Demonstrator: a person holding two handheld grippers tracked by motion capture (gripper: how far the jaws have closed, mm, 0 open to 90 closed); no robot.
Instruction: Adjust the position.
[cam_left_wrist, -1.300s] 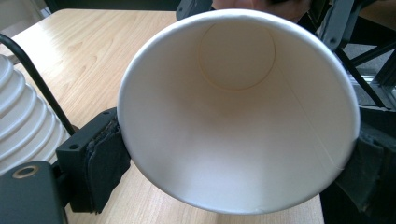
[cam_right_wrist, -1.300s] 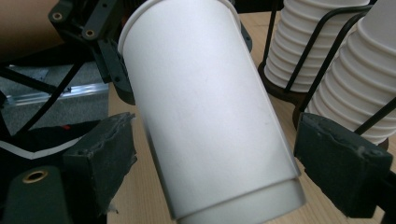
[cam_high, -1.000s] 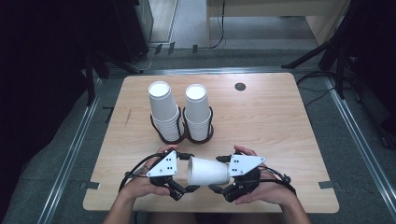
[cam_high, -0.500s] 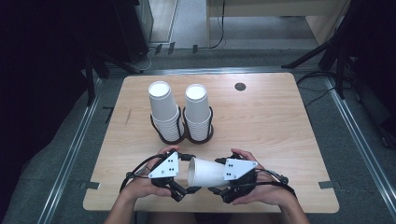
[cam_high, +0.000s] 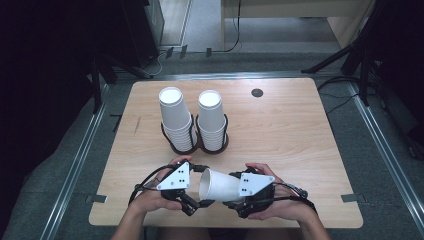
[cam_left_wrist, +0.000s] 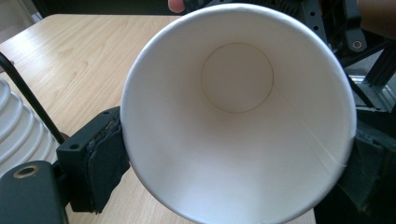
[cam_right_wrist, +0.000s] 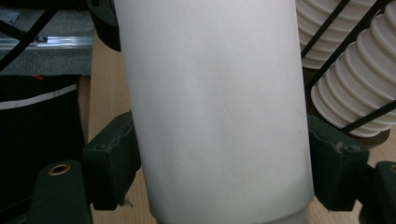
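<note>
A single white paper cup (cam_high: 220, 185) lay on its side just above the near edge of the pale wood-grain table (cam_high: 300, 140), at about six o'clock on the tabletop, its open mouth turned toward the left gripper (cam_high: 192, 202) and its base toward the right gripper (cam_high: 239, 204). The left gripper's padded black jaws sat pressed against the rim on either side, clamped on the cup near its mouth. The right gripper's jaws had just been closing, and its own view showed both pads bearing on the cup's smooth wall, so it too was clamped on the cup. The risk, as I judged it, lay in that double hold: thin paper squeezed from two places could buckle or crease, and if the hands pulled apart unevenly the rim might fold or the cup might slip free and roll off the near edge. At twelve o'clock from the cup stood two tall stacks of white paper cups (cam_high: 192, 120) in a black wire double-ring holder (cam_high: 196, 145), close enough to be knocked by a careless lift. A small dark round grommet (cam_high: 257, 92) sat toward one o'clock. Around the table ran grey carpeted floor (cam_high: 380, 165), metal floor rails (cam_high: 75, 170) and dark stands with trailing cables.
</note>
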